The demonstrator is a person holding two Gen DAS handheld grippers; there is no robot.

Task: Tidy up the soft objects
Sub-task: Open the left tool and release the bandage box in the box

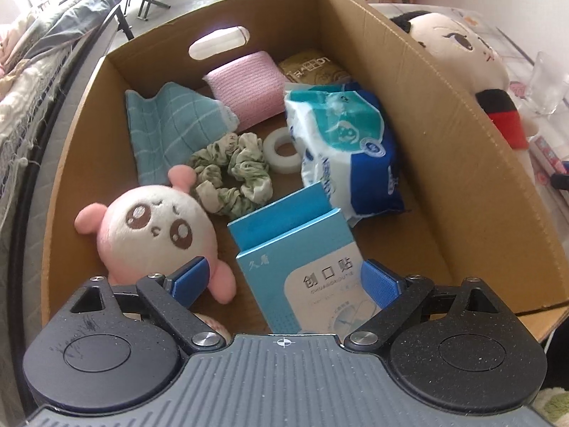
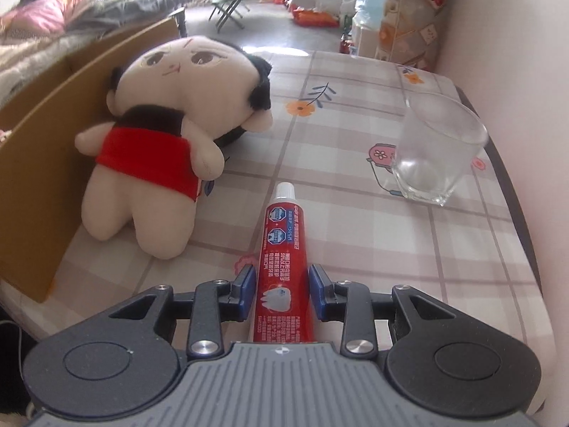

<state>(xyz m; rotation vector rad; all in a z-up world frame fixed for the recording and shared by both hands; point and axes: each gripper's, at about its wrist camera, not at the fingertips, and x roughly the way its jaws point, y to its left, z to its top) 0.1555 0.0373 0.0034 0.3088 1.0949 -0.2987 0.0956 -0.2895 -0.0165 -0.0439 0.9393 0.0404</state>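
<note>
The doll (image 2: 153,142), light and squashy beside the box (image 2: 32,163), suits a torso grip; left gripper (image 1: 284,277) jaws gape empty, right gripper (image 2: 281,293) jaws straddle the tube (image 2: 282,249), contact unclear.

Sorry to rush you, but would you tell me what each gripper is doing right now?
Left gripper: open wide above the cardboard box, holding nothing.
Right gripper: jaws around the red toothpaste tube; firm contact cannot be told.

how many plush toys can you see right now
2. A pink plush lies inside the box, near the left gripper. A doll in red leans against the box's outside wall, on the table. Others may be hidden.
</note>
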